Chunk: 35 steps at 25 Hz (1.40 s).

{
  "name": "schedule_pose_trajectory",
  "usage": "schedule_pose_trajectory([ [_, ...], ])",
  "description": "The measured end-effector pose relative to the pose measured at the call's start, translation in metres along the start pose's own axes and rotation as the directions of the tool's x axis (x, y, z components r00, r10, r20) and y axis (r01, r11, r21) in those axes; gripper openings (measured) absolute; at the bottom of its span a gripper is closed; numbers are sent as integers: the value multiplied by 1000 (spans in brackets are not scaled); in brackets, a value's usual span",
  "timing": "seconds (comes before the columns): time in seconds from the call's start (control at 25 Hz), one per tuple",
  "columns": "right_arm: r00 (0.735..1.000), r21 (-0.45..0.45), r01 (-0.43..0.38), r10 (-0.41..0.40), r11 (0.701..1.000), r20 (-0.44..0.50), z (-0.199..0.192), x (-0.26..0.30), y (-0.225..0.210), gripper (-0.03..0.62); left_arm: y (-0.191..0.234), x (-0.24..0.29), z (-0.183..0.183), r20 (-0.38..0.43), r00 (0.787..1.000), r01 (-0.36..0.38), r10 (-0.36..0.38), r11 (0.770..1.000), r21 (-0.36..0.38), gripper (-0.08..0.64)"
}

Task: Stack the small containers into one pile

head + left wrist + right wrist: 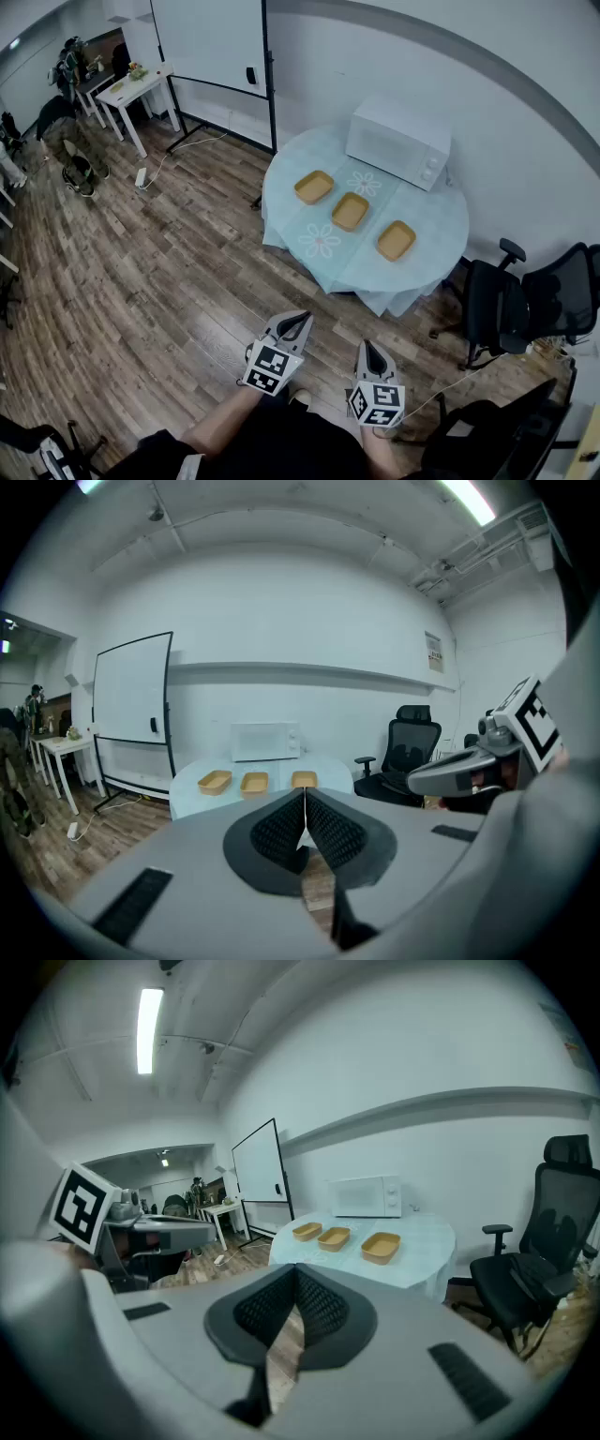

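Left gripper (300,321) and right gripper (367,347): jaws closed together, empty, held near, well apart from the round table (431,216). On it the left container (314,187), middle container (350,211) and right container (397,240) lie in a row, unstacked, beside the microwave (398,141).

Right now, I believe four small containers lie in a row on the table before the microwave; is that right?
Not quite: three small containers, not four, lie in a row on the table before the microwave, as the head view shows.
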State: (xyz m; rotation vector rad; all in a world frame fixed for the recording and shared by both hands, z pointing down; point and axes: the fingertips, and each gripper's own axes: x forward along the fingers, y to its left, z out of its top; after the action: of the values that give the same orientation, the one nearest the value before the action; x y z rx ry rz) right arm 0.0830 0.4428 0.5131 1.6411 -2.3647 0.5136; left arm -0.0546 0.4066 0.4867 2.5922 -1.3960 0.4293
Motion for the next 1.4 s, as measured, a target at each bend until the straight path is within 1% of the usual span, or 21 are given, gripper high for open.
schedule_pose_trajectory([
  [0.16,999,14,0,0,1000,34,7,0,-1,26,1,1,1,1,1000,5,-5,1000,3,14],
  [0.28,1000,13,8,-8,1000,24,6,2,-3,26,0,1,2,3,1000,10,-10,1000,3,14],
  [0.48,1000,23,-9,9,1000,17,5,2,-4,26,-1,-2,3,8,1000,10,-10,1000,-1,14],
  [0.68,1000,29,-12,11,999,29,9,-1,-7,26,-3,0,9,20,1000,6,-6,1000,-9,14],
  [0.88,999,40,-22,21,999,24,6,-3,-9,26,-6,2,8,16,1000,1,-1,1000,-12,14],
  [1.16,1000,45,-15,15,999,14,9,6,-14,26,4,12,11,15,1000,8,-8,1000,-12,14],
  [1.4,1000,42,6,-7,999,16,20,32,-30,26,22,38,16,20,999,25,-25,1000,-10,14],
])
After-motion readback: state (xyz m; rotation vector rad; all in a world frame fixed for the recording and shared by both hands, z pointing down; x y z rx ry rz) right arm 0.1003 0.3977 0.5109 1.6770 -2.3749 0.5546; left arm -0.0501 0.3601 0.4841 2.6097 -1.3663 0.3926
